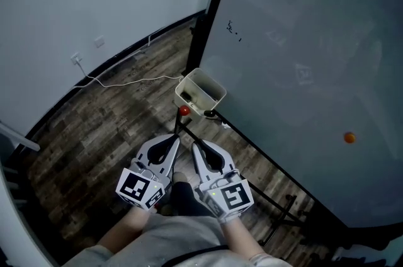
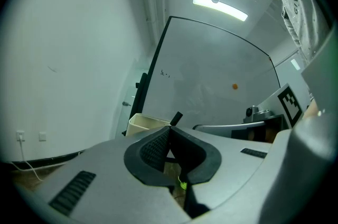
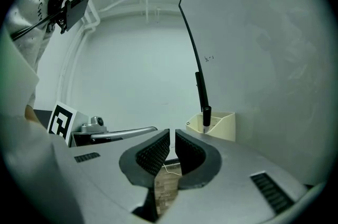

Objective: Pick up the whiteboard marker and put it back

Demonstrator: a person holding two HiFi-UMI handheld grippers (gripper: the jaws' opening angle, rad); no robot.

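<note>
**Both tools closed and empty, marker waiting in its holder**

At far left a white cable (image 1: 129,82) trails from a wall socket (image 1: 77,59) across the wood floor (image 1: 88,133). The left tool (image 2: 169,129) has its jaws pressed together with nothing between them. The right tool (image 3: 172,134) beside it is closed too, showing only a sliver of gap, and it is also empty. Both point level toward the board's lower corner, side by side (a carrying pose, I judge, rather than a reach).

Just ahead of them, the cream holder (image 1: 200,94) hangs at the edge of the whiteboard (image 1: 302,39), presumably so pens stay close to the writing surface. The black whiteboard marker (image 3: 206,116) stands upright inside it, at the holder's near end. A small red knob (image 1: 184,111) sits just below the holder; what it is I cannot tell. Farther right an orange magnet (image 1: 349,137) clings to the board.

The pick-up seems not yet begun: a tool must open before it can take the marker.
</note>
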